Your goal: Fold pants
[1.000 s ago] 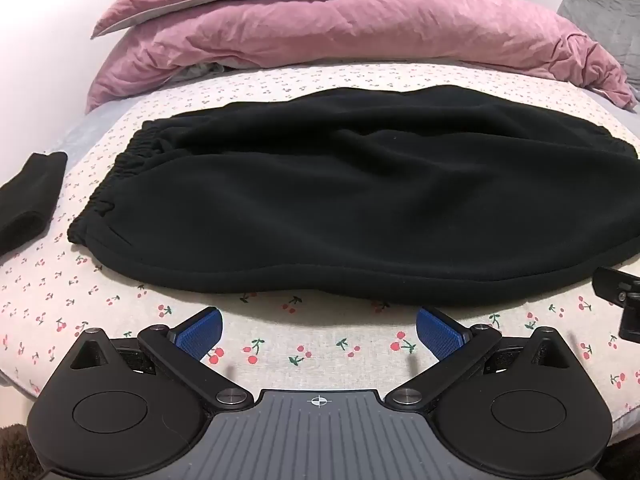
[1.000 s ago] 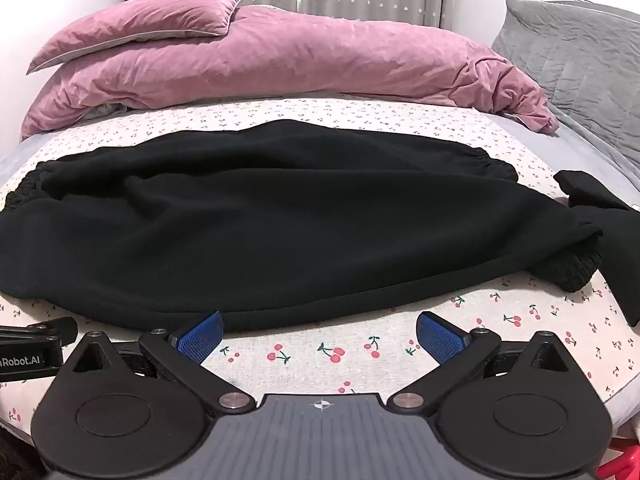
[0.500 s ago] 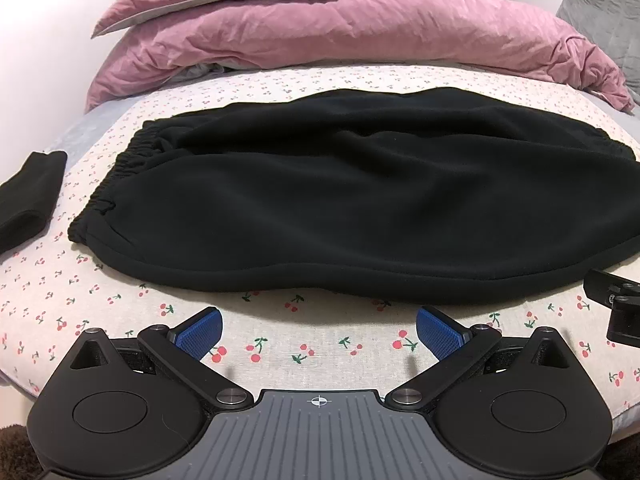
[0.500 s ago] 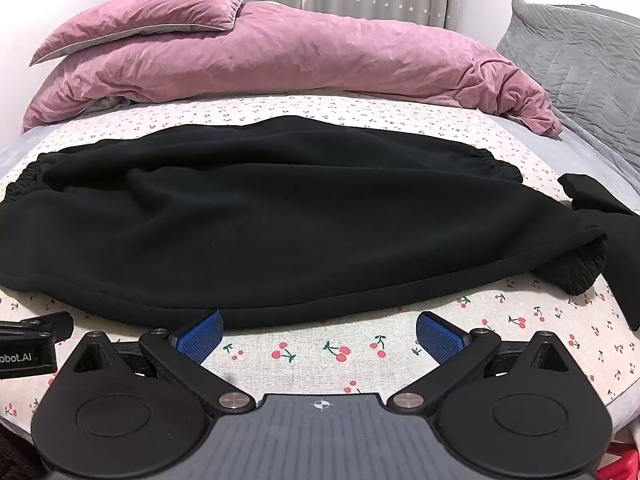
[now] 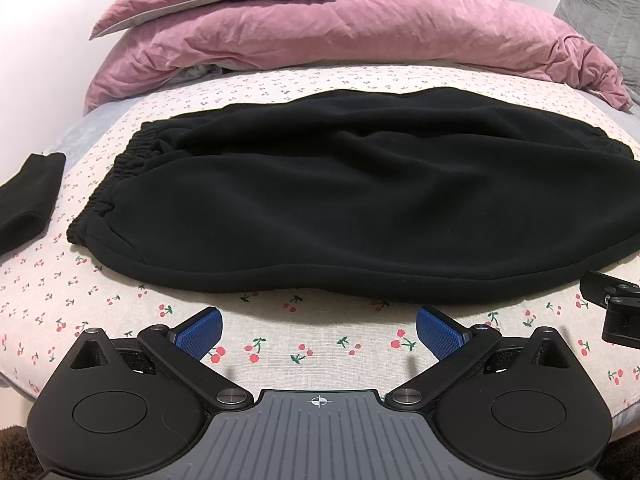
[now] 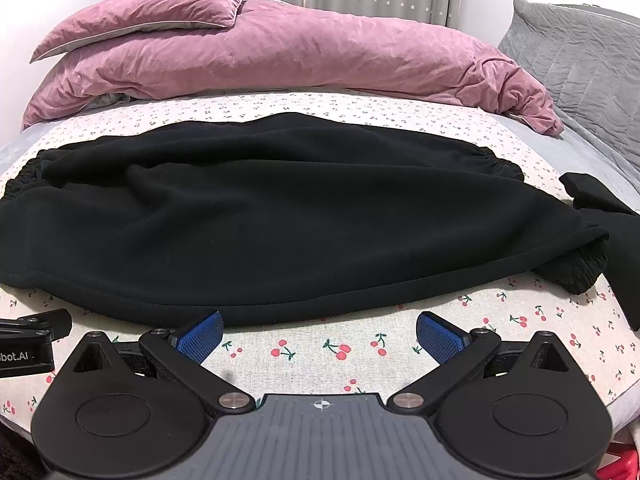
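Black fleece pants (image 5: 340,200) lie flat across the cherry-print sheet, folded lengthwise, elastic waistband at the left and cuffs at the right (image 6: 576,272). The same pants (image 6: 280,220) fill the middle of the right wrist view. My left gripper (image 5: 319,330) is open, its blue pads just short of the pants' near edge, nothing between them. My right gripper (image 6: 319,330) is open too, its left blue pad (image 6: 200,334) almost at the fabric's near hem. Each gripper shows at the edge of the other's view: the right gripper (image 5: 612,308), the left gripper (image 6: 32,340).
A pink duvet (image 5: 360,36) and pillow (image 6: 140,20) are heaped along the far side of the bed. A grey quilted cushion (image 6: 580,52) stands at the far right. Other black garments lie at the bed's left edge (image 5: 28,200) and right edge (image 6: 608,216).
Both grippers have drawn back a little toward the near edge of the bed; more cherry-print sheet shows between the pads and the pants' hem. Both stayed open.
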Motion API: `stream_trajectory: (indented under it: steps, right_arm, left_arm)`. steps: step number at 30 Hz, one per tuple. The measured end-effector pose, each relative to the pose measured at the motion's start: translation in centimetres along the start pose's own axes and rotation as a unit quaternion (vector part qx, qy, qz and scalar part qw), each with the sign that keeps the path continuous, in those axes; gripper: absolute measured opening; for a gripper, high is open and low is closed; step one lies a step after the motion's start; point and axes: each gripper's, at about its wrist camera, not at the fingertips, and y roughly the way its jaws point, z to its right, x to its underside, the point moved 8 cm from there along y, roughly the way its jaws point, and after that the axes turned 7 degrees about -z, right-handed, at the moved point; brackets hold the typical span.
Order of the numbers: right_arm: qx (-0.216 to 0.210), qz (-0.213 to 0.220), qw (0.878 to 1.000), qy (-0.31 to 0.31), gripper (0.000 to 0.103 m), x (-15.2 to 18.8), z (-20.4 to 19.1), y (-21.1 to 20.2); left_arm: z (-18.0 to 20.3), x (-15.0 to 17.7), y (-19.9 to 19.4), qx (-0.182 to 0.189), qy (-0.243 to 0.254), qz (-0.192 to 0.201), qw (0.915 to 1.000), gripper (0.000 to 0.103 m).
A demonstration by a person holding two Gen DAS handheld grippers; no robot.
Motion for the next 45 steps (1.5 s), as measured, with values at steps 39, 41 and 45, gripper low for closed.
stream_trajectory:
  steps: [39,41,45]
  right_arm:
    - [-0.003,-0.004,1.0,0.0,0.103,0.09,0.09,0.11]
    - [-0.003,-0.003,1.0,0.0,0.103,0.09,0.1,0.12]
    - [-0.002,-0.004,1.0,0.0,0.103,0.09,0.14,0.14]
  left_arm:
    - [0.19,0.08,0.16,0.003,0.005,-0.001,1.0,0.103]
    - [0.22,0.09,0.19,0.003,0.005,-0.002,1.0,0.103]
    - [0.19,0.11,0.15,0.004,0.005,-0.002,1.0,0.103]
